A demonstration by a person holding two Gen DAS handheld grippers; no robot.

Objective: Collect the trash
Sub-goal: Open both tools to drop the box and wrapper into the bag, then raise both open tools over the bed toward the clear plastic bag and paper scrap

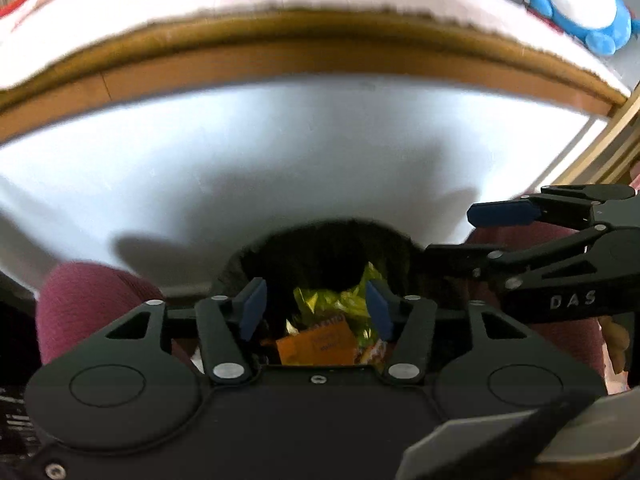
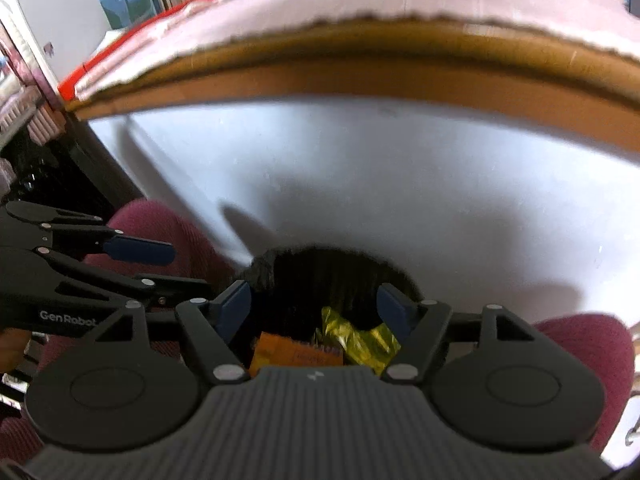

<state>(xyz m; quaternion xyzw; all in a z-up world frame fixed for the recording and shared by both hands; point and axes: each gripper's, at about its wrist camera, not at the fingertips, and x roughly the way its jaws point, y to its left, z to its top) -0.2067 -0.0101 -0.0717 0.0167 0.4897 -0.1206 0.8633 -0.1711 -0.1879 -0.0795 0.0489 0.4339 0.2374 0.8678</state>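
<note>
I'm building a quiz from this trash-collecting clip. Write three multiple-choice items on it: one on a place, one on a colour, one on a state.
1. Where does the crinkled yellow-green foil wrapper lie?
A. on the white tabletop
B. inside the dark round bin
C. on the pink cloth

2. What colour is the flat card packet beside it?
A. orange
B. blue
C. white

3. How do the left gripper and right gripper stand?
A. both shut on trash
B. one shut
C. both open, holding nothing

Answers: 1 B, the wrapper sits below the dark round bin rim; 2 A, it reads orange in both views; 3 C, the blue pads stand apart with nothing between.
</note>
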